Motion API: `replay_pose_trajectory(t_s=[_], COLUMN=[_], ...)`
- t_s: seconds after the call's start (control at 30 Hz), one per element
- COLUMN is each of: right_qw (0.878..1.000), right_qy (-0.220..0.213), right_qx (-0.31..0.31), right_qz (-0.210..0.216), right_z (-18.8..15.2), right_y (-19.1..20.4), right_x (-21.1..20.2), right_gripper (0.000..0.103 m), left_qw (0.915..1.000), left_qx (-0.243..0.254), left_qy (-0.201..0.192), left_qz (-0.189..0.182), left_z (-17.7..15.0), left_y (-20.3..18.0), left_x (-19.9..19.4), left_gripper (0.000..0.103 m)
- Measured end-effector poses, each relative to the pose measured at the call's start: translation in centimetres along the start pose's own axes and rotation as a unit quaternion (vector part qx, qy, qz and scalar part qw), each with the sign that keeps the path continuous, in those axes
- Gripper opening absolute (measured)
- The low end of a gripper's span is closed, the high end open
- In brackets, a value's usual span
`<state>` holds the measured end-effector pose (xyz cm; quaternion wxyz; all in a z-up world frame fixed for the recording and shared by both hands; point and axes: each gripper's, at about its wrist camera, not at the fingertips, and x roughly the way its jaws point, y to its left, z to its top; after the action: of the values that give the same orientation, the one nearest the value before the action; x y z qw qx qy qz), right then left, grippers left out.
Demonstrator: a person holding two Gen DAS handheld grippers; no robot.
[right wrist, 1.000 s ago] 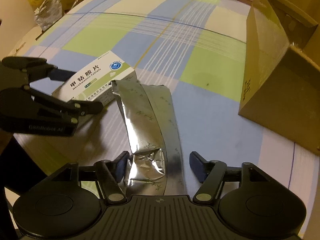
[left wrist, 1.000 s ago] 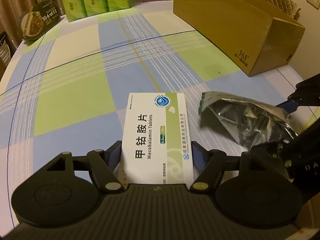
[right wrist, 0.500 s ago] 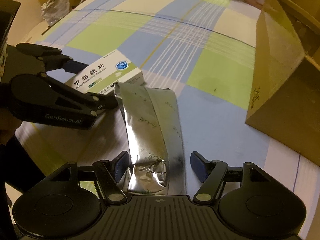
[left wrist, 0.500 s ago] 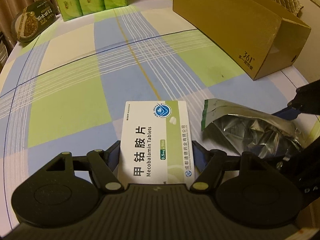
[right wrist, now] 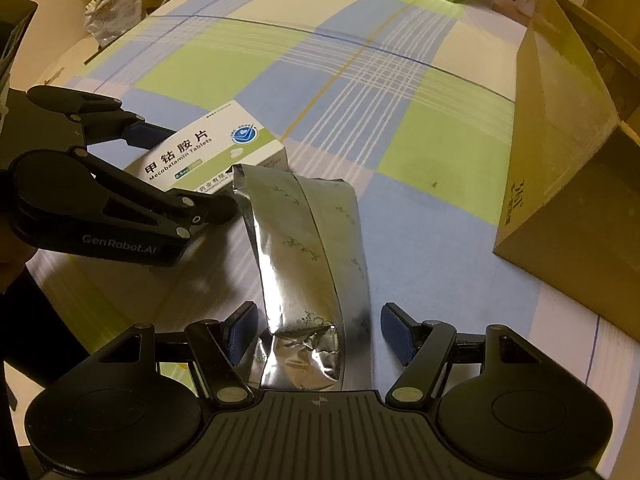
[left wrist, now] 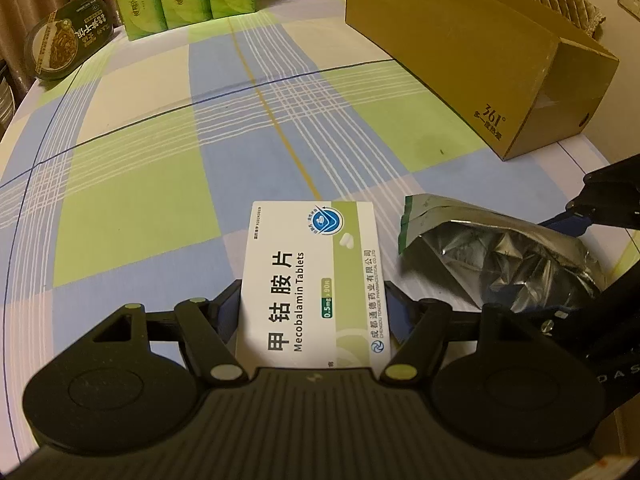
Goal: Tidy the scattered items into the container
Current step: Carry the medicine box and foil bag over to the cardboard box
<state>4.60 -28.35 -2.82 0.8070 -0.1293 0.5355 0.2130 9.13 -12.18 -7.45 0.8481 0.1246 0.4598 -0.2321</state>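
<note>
Left gripper is clamped on the white tablet box, held above the checked tablecloth. Just right of it, the silver foil pouch is straddled by the right gripper, jaws spread, not pinching. Cardboard box is seen far right, apart from both.
</note>
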Motion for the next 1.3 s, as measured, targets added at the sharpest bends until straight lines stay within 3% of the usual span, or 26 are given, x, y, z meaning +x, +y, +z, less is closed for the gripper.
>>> replay_pose_trajectory(t_s=[0.17, 0.23, 0.43, 0.93, 1.3], right_qw=[1.000, 1.000, 1.000, 0.993, 0.983], right_qy=[-0.004, -0.010, -0.028, -0.094, -0.129], right_qx=[-0.003, -0.002, 0.012, 0.069, 0.119], right_qz=[0.001, 0.001, -0.005, -0.018, -0.044], right_z=[-0.1, -0.2, -0.7, -1.0, -3.1], right_y=[0.0, 0.1, 0.1, -1.6, -4.5], right_x=[0.1, -0.1, -0.8, -5.8, -10.3], right_gripper=[0.064, 0.050, 0.040, 0.039, 0.039], left_qw=[1.0000, 1.0000, 1.0000, 0.9993, 0.9973], left_qx=[0.001, 0.002, -0.008, -0.011, -0.003], left_qy=[0.001, 0.001, -0.001, -0.035, -0.062], left_qz=[-0.001, -0.002, -0.004, -0.005, -0.039], left_z=[0.0, -0.1, -0.6, 0.9, 3.3], left_y=[0.1, 0.1, 0.2, -0.9, -4.6], left_x=[0.0, -0.1, -0.8, -4.5, -7.2], left_gripper=[0.068, 0.067, 0.067, 0.067, 0.067])
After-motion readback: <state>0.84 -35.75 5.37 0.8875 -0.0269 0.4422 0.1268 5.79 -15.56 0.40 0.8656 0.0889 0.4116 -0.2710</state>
